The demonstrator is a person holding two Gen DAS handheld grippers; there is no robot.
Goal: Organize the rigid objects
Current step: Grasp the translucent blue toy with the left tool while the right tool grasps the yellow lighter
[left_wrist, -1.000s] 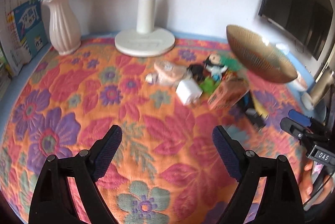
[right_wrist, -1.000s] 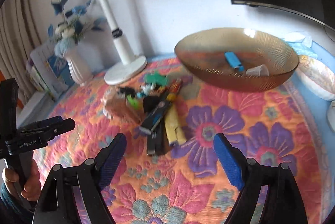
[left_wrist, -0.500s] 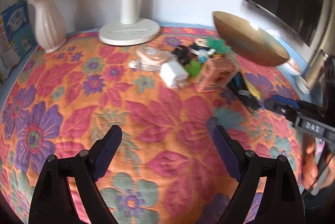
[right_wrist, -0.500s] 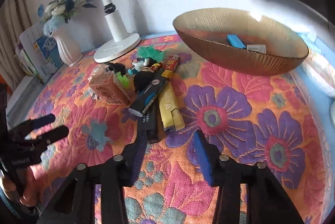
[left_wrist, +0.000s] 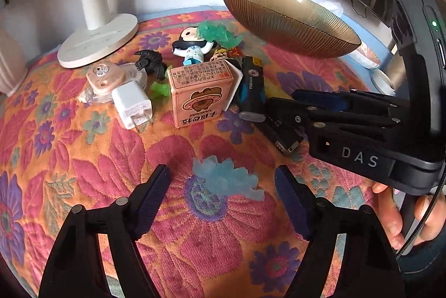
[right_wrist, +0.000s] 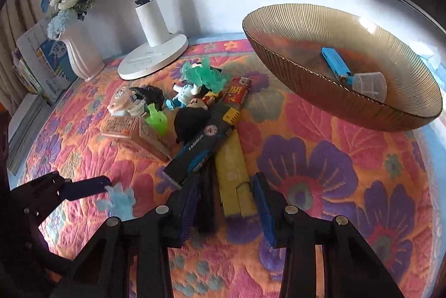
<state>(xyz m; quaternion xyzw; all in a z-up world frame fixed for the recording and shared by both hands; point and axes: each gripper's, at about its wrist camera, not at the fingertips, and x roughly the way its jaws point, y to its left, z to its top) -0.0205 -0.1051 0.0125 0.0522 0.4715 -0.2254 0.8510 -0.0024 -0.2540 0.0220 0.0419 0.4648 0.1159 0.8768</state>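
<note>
On the floral cloth (right_wrist: 306,158):
Right gripper (right_wrist: 227,203): fingers partly spread, straddling yellow lighter (right_wrist: 232,172) and black stick (right_wrist: 207,203).
Left gripper (left_wrist: 223,186): spread wide over blue star-shaped piece (left_wrist: 225,178).

Flowery orange tabletop (left_wrist: 117,158) has a toy pile, white charger (left_wrist: 133,104), pink box (left_wrist: 200,93), lamp base (left_wrist: 97,43) and amber bowl (right_wrist: 343,69) on it.

White lamp base (right_wrist: 152,58), flower vase (right_wrist: 80,55)
</note>
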